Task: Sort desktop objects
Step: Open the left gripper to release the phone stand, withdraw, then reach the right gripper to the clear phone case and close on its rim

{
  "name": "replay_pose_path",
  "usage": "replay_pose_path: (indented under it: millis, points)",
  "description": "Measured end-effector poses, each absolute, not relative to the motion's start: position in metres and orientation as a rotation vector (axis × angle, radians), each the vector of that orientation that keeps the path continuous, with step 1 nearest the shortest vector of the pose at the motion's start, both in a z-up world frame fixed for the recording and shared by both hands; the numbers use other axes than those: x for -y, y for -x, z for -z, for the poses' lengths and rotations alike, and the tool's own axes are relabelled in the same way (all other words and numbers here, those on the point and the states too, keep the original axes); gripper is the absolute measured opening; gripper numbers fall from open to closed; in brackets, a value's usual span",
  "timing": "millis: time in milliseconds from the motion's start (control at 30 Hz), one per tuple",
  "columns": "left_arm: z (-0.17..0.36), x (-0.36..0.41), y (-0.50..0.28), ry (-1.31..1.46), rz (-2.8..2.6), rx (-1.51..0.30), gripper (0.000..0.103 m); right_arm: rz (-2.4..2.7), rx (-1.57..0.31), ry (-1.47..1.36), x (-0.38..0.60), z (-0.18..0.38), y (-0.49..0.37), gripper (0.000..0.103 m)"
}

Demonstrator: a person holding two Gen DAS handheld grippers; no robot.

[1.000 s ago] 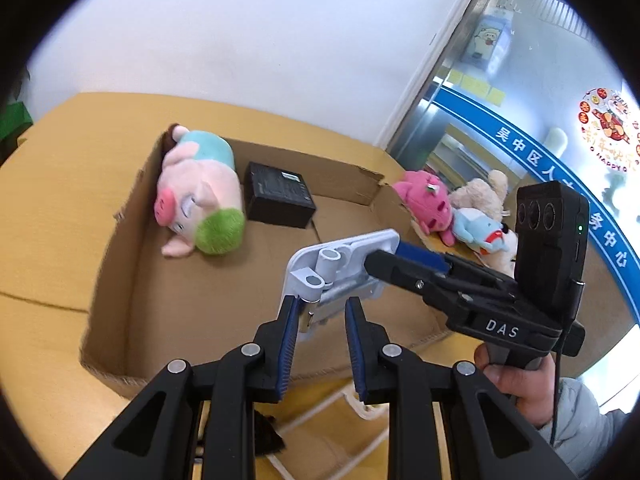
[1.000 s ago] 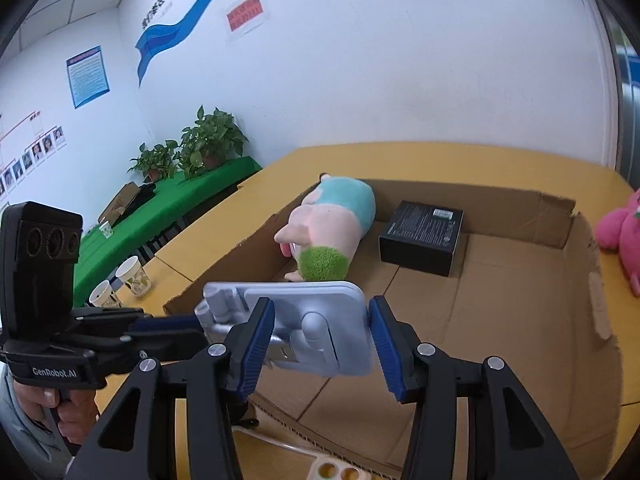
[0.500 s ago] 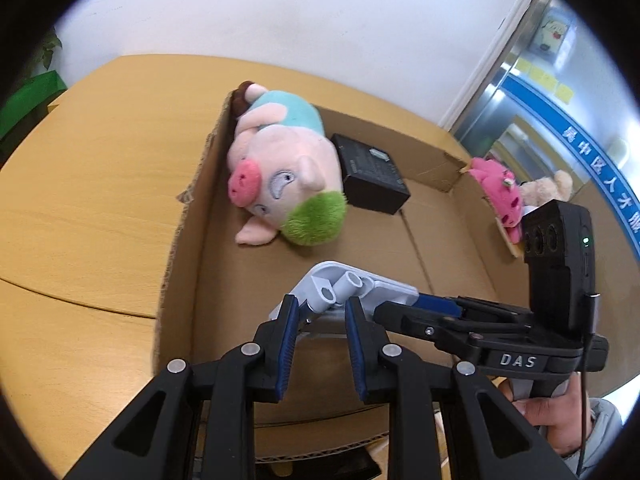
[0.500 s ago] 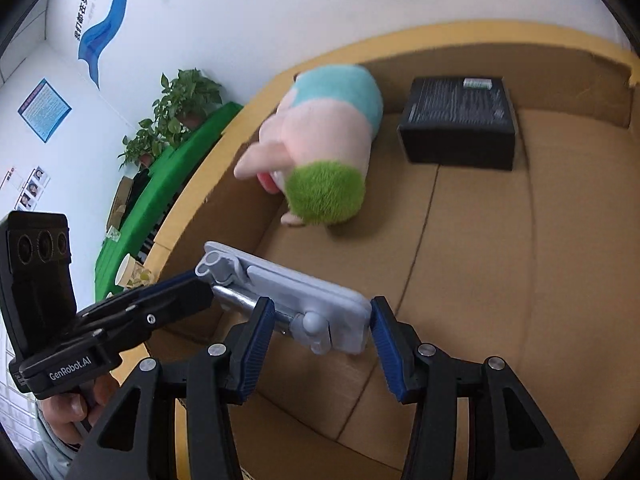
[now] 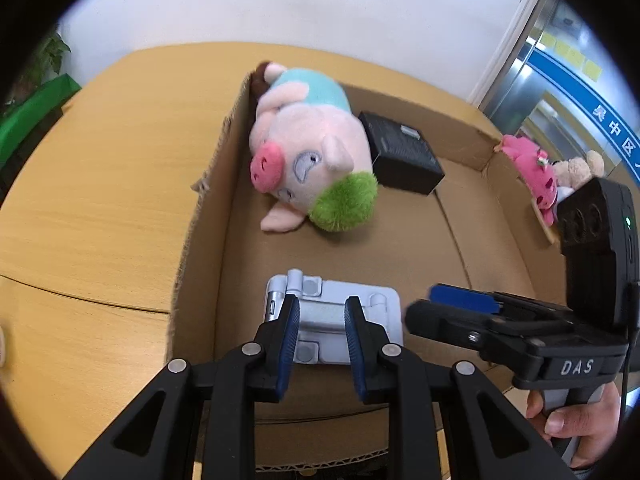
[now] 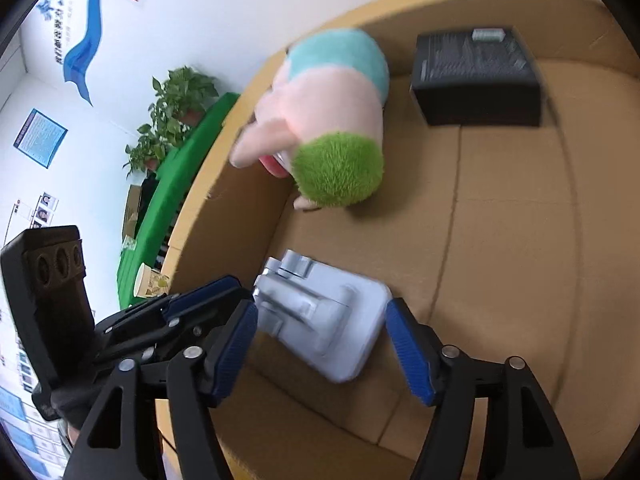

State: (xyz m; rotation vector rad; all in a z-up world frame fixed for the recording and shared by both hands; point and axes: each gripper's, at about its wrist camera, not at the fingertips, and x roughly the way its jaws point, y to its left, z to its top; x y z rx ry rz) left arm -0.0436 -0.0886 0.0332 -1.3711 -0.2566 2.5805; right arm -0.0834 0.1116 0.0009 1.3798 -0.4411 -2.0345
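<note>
A silver phone stand (image 5: 332, 320) (image 6: 324, 316) lies flat on the floor of the cardboard box (image 5: 208, 208), near its front left corner. My left gripper (image 5: 322, 308) (image 6: 240, 290) is shut on the stand's hinged arm. My right gripper (image 6: 320, 320) (image 5: 424, 306) straddles the stand's plate; its jaws are opening, and a gap shows between each blue pad and the plate. Farther back in the box lie a pink pig plush with a green end (image 5: 304, 152) (image 6: 332, 120) and a black carton (image 5: 400, 156) (image 6: 476, 76).
The box stands on a wooden table (image 5: 100, 200). A pink plush (image 5: 528, 164) and a beige one (image 5: 580, 168) lie outside the box's right wall. A hand (image 5: 572, 428) holds the right gripper. Paper cups (image 6: 148, 280) and a green table (image 6: 180, 168) are off to the left.
Both grippers have come down into the box with the stand, which now rests flat on its floor. The right jaws have spread and let go of the plate.
</note>
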Motion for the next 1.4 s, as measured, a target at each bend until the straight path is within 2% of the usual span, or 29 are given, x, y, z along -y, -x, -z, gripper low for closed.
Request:
replay_pose_path:
  millis: [67, 133, 200, 267, 300, 400, 567, 967, 1200, 1400]
  points:
    - [-0.049, 0.087, 0.031, 1.274, -2.623, 0.245, 0.023, 2.138, 0.359, -1.329, -0.120, -0.017, 0.070, 0.078]
    - [-0.067, 0.082, 0.015, 1.164, -2.682, 0.209, 0.030, 2.286, 0.237, -1.244, -0.131, -0.039, 0.050, 0.086]
    - [-0.083, 0.071, -0.004, 1.032, -2.737, 0.159, 0.058, 2.409, 0.143, -1.153, -0.141, -0.060, 0.029, 0.100]
    - [-0.097, 0.057, -0.024, 0.892, -2.787, 0.093, 0.072, 2.511, 0.061, -1.050, -0.153, -0.079, 0.010, 0.103]
    - [-0.103, 0.050, -0.032, 0.838, -2.804, 0.059, 0.076, 2.546, 0.032, -1.009, -0.158, -0.087, 0.003, 0.103]
    - [-0.116, 0.029, -0.047, 0.744, -2.823, -0.003, 0.078, 2.621, -0.024, -0.935, -0.169, -0.103, -0.018, 0.103]
    - [-0.122, 0.016, -0.056, 0.758, -2.769, 0.068, 0.078, 2.659, -0.060, -0.869, -0.181, -0.115, -0.042, 0.103]
    - [-0.116, -0.005, -0.084, 0.782, -2.768, 0.089, 0.078, 2.673, -0.059, -0.836, -0.207, -0.117, -0.074, 0.103]
    - [-0.100, 0.003, -0.102, 0.828, -2.753, 0.147, 0.078, 2.616, -0.043, -0.848, -0.213, -0.103, -0.084, 0.103]
    - [-0.064, 0.019, -0.114, 0.986, -2.712, 0.225, 0.077, 2.524, -0.048, -0.962, -0.223, -0.062, -0.091, 0.101]
